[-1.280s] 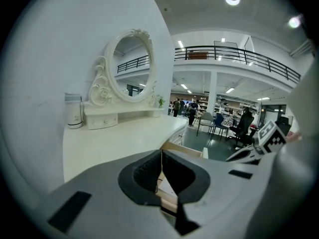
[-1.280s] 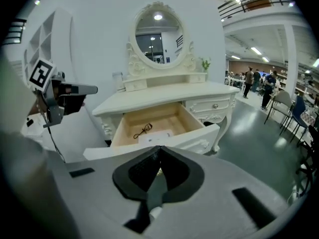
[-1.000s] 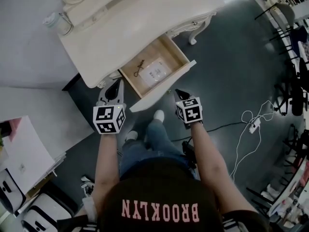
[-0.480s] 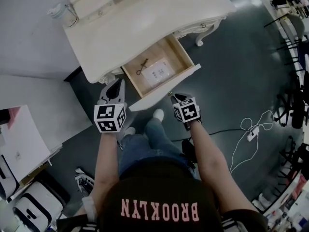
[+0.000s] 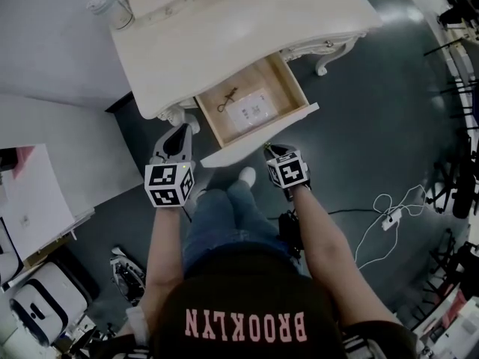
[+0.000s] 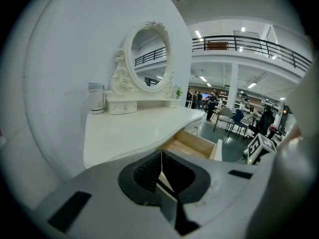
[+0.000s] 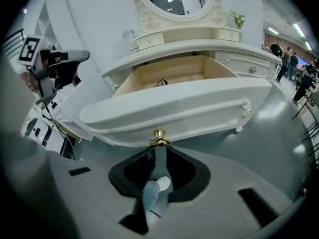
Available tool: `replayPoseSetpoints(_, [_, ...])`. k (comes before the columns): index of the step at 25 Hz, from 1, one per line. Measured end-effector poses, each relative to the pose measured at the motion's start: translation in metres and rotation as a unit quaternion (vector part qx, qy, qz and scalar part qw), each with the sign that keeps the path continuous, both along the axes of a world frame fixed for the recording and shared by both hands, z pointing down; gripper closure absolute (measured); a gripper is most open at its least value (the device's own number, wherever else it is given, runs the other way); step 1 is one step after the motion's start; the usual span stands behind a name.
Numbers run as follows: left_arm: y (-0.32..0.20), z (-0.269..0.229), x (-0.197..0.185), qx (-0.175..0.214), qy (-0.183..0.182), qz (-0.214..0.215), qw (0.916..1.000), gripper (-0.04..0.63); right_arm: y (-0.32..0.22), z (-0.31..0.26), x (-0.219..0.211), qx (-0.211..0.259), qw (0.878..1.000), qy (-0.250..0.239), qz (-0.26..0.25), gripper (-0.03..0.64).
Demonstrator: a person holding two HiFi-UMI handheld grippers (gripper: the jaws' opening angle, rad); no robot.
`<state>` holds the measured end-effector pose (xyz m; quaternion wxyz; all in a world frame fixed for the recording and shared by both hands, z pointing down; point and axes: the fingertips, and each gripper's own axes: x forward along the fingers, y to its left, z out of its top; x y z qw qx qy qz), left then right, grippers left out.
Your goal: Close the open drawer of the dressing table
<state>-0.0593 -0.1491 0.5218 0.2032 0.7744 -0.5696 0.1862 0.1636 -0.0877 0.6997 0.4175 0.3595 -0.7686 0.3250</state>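
Drawer front (image 7: 174, 103) looks rigid, probably light-sliding; push flat panel beside brass knob (image 7: 159, 138), just ahead of the slightly parted jaws of right gripper (image 7: 159, 151). Left gripper (image 6: 162, 156): jaws clenched on nothing.

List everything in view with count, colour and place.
Cream dressing table: one, cream, by the wall.
Oval framed mirror: one, cream, back of tabletop.
Pale lidded jar: one, whitish, tabletop's left end.
Open wooden drawer: one, light wood, pulled out.
Gold knob: one, gold, drawer front, at right claw's tips.
White paper sheet: one, white, inside drawer.
Small dark item: one, dark, beside the sheet.
White floor cable: one, white, floor at right.
Left claw: one, grey, shut, left of drawer.
Right claw: one, grey, slightly open.
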Motion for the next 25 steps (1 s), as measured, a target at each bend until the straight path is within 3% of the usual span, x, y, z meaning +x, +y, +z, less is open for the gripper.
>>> replayPoseSetpoints(10, [0.015,-0.004,-0.019,0.002,-0.016,-0.026,0.9995,0.591,-0.009,0.001,-0.007,0.009,1.0,0.007,-0.018,0.565])
replayPoseSetpoints(25, [0.006,0.0,-0.043,0.001,-0.001,-0.055,0.9985,0.591,-0.042,0.0,-0.028,0.014,0.999,0.024,-0.033,0.563])
